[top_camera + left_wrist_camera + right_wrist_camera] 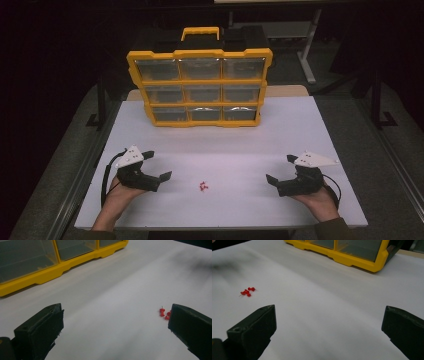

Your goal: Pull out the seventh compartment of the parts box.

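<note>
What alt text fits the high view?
Two hands hold open tongs, left and right, low over a white table, with a few red pins lying between them. A yellow organizer with nine clear drawers stands upright at the far side, its handle on top.

Hidden and unclear parts

The red pushpins (202,186) are too small to count in the high view; in the left gripper view a jaw covers some, and the yellow organizer (50,272) is cut off at the edge.
</note>
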`<state>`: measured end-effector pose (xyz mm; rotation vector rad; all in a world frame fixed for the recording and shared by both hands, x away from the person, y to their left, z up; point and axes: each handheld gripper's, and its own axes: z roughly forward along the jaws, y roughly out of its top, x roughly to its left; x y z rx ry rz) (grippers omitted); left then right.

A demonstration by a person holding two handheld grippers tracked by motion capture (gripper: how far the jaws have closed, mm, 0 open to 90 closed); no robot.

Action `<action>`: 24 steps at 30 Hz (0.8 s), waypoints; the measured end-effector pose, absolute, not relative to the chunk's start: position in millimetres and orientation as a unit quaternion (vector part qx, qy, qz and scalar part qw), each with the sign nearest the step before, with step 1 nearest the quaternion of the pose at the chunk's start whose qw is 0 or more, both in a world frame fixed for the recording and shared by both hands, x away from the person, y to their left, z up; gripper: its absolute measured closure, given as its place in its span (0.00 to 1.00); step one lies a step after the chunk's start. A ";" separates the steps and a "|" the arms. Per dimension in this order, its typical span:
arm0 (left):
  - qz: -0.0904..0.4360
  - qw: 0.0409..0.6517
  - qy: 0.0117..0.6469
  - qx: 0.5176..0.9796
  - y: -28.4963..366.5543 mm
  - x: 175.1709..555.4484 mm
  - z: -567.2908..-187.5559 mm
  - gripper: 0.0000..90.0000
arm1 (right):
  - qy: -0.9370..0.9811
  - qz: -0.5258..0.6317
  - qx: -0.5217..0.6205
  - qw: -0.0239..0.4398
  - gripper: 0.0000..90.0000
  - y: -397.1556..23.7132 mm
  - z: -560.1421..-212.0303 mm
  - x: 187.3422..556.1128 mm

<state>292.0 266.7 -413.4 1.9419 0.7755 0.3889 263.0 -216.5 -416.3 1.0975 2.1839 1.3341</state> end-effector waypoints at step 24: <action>0.166 0.499 0.313 0.791 259.6 304.9 -409.2 0.00 | 0.774 0.474 0.381 0.174 0.00 -212.3 -416.8 258.8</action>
